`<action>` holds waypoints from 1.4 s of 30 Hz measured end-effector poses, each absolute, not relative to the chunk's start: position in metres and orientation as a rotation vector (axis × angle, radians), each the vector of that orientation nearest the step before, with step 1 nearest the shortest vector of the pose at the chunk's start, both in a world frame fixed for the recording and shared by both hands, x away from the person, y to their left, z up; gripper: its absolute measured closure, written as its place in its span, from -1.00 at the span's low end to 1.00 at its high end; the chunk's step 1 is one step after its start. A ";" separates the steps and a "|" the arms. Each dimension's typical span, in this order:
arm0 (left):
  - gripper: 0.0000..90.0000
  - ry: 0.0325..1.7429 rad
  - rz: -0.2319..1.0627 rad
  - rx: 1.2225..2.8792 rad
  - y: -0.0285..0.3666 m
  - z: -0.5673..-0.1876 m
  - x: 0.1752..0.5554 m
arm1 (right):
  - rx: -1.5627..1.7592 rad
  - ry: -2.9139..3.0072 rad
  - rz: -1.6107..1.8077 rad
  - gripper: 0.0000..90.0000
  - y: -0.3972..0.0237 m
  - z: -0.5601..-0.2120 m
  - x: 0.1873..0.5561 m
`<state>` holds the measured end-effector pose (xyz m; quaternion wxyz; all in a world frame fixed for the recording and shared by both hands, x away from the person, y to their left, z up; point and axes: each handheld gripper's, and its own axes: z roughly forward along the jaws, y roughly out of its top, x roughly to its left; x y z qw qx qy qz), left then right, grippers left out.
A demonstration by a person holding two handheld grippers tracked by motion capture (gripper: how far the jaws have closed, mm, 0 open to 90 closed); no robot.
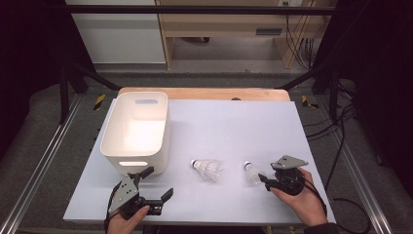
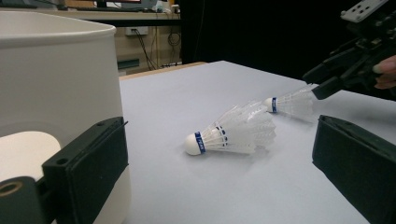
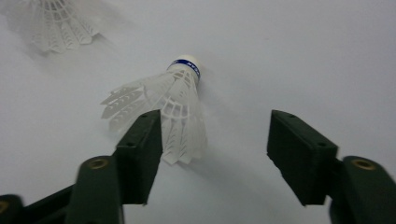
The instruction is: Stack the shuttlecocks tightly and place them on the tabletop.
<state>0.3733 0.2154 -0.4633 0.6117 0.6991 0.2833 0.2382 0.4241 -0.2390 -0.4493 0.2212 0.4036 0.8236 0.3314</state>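
A: High view is showing the right gripper (image 1: 265, 181) sitting at the lower right of the frame, jaws spread, its tips right at the feathers of a shuttlecock (image 1: 252, 173). It's lying on its side, cork pointing up and slightly left in the frame, skirt trailing toward the gripper.

B: Right gripper view is agreeing: the skirt is lying between the open jaws, close by the left one, and I can't tell if it's touching. Blue band around the cork, lettering too blurry to read.

A: A second shuttlecock (image 1: 208, 169) is lying near bottom centre, cork pointing left. The white bin (image 1: 110, 141) at centre left is looking empty inside.

B: The left gripper (image 1: 158, 184) is resting lower left, jaws wide apart, nothing between them.
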 end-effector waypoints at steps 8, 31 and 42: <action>-0.93 0.650 0.552 1.614 0.215 -0.463 0.373 | 1.141 2.242 0.916 -0.57 -0.233 -0.444 0.391; -0.93 0.646 0.555 1.609 0.216 -0.462 0.373 | 1.243 2.284 0.945 -0.12 -0.179 -0.469 0.412; -0.93 0.644 0.556 1.609 0.217 -0.462 0.373 | 1.290 2.235 0.922 0.48 -0.179 -0.472 0.422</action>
